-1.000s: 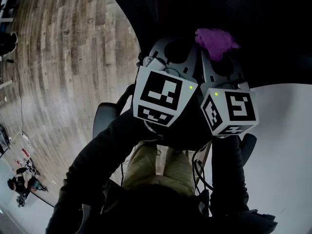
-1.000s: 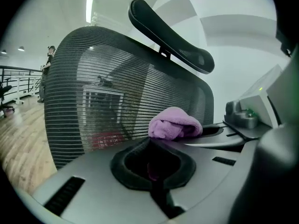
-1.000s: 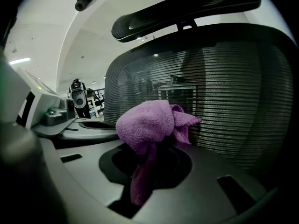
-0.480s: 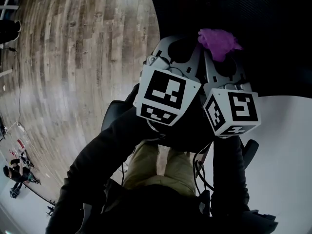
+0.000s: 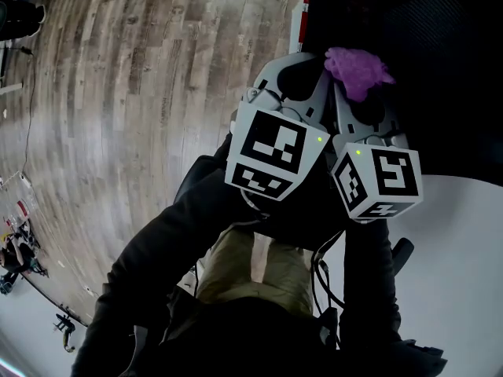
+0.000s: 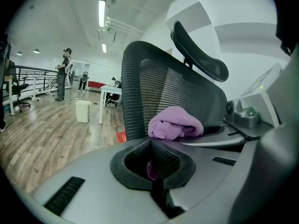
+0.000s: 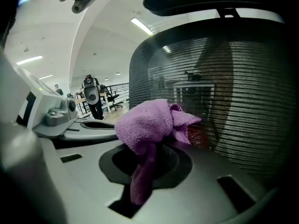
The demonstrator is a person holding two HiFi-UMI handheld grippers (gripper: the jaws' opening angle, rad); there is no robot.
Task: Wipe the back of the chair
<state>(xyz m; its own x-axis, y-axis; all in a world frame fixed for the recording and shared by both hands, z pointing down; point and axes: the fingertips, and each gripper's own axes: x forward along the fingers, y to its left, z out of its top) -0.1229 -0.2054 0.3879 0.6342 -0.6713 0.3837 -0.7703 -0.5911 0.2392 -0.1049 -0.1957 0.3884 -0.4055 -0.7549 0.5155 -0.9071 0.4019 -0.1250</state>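
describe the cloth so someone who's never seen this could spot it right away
Start at the tall black mesh chair back that fills the scene ahead of the person. Right in front of it is the right gripper, shut on the cloth, which bunches up past its tip with a tail hanging down. It is the only purple, fluffy thing among black mesh and grey plastic.

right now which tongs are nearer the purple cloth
Right. The right tongs grip the purple cloth; the left tongs sit just beside it, on its left.
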